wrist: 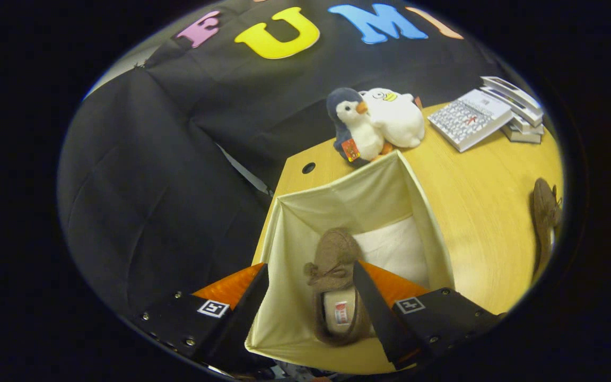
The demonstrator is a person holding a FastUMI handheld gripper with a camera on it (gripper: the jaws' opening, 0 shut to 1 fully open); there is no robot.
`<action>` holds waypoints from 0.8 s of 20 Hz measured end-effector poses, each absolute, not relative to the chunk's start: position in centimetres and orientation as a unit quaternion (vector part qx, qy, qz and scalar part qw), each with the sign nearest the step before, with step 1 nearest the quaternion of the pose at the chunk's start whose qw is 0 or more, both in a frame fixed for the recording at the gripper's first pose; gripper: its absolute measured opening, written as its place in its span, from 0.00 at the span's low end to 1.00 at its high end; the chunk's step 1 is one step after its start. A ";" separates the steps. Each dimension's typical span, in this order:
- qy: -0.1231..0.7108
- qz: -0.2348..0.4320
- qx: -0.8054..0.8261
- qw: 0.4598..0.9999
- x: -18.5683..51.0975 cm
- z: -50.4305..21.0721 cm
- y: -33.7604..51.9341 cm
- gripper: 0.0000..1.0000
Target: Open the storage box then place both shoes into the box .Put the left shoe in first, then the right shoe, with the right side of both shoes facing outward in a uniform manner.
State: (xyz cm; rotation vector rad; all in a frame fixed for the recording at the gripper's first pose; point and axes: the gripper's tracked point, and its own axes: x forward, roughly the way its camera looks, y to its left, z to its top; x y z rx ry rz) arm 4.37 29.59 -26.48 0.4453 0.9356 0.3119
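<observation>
An open cream fabric storage box (295, 239) stands on the wooden table (486, 223), its lid out of sight. One brown slip-on shoe (334, 254) with a small bow lies inside the box along the left side, toe pointing away from me and insole showing. My gripper (311, 273) hovers above the box, open, with the shoe below and between its fingers; the right finger covers part of the shoe's edge. The second brown shoe (544, 212) lies on the table far to the right of the box.
Just behind the box sit a plush penguin (356, 127) and a white plush toy (395, 116). A patterned book (470, 119) and a stack of books (517, 109) lie at the back right. A cable hole (308, 168) is in the table's back left corner.
</observation>
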 end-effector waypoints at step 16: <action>0.349 0.085 0.081 0.930 4.0 -21.1 7.1 0.98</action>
